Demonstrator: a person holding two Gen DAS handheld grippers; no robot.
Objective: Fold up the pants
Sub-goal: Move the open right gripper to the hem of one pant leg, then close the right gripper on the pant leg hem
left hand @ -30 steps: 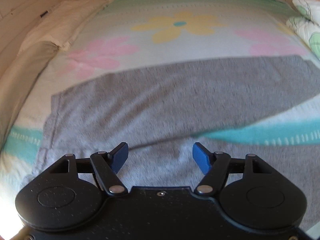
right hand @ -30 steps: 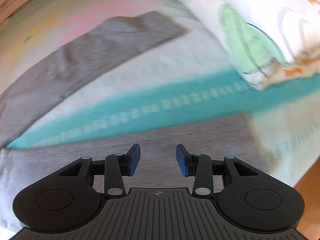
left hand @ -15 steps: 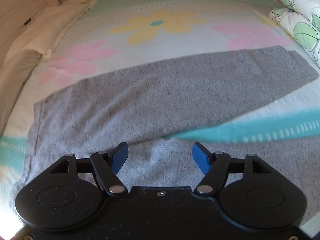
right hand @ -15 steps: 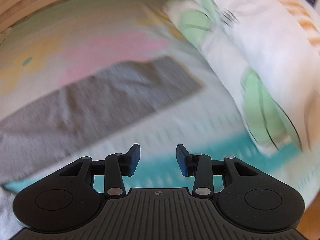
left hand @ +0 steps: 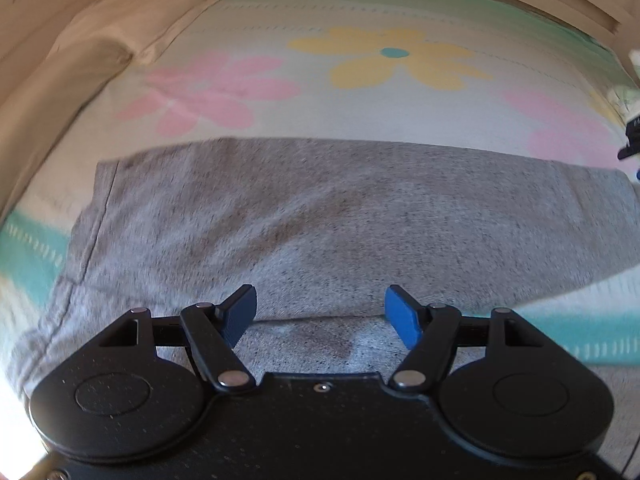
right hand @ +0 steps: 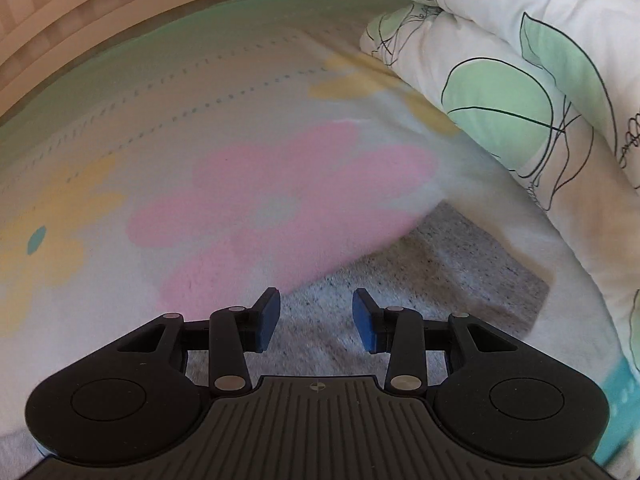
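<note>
Over grey pants [left hand: 360, 216], both grippers' fingers [left hand: 402, 318] apart.

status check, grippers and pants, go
Left gripper open, over the gray pants. Right gripper open, above the far leg's cuff. Pants flat on the bed, unfolded. Folded duvet close beside cuff.

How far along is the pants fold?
Done: grey pants lie spread on the flowered bedsheet, no fold visible. In hand: nothing; left hand-held gripper and right hand-held gripper hover open over fabric. Left: grasp and every fold.
</note>
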